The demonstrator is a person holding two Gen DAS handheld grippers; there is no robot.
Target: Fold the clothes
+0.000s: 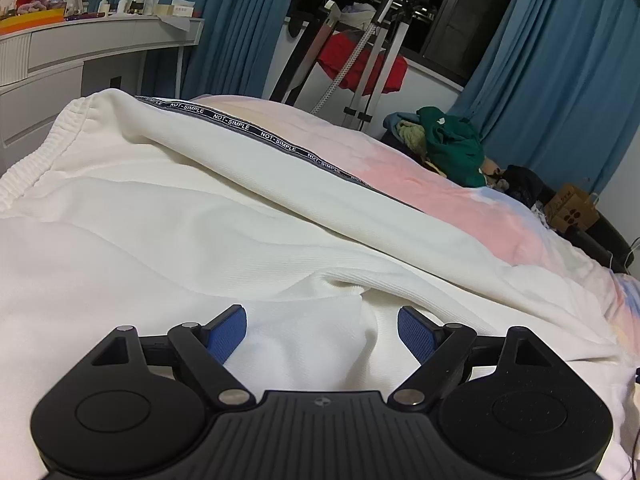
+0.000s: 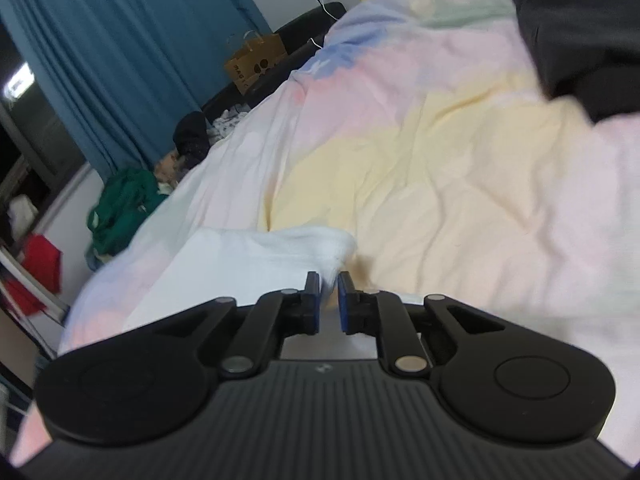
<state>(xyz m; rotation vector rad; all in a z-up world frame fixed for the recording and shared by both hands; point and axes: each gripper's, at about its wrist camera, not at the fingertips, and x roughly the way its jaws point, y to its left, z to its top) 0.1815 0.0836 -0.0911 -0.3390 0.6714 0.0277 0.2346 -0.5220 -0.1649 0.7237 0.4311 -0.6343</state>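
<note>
White sweatpants (image 1: 200, 208) with an elastic waistband (image 1: 36, 160) and a black "NOT-SIMPLE" side stripe (image 1: 276, 140) lie spread over a pastel quilt (image 1: 440, 184). My left gripper (image 1: 321, 314) hovers low over a fold of the white fabric, open wide with nothing between its blue pads. In the right wrist view a folded end of the white garment (image 2: 240, 260) lies on the quilt (image 2: 460, 168). My right gripper (image 2: 329, 280) is at its corner. Its jaws stand a narrow gap apart, with a thin edge of cloth between the pads and no visible pinch.
A black garment (image 2: 580, 40) lies at the quilt's far right. A green clothes heap (image 1: 452, 144) and a paper bag (image 1: 572, 208) sit beside the bed. A drying rack with red cloth (image 1: 360, 64) stands before blue curtains. A white dresser (image 1: 100, 48) is at left.
</note>
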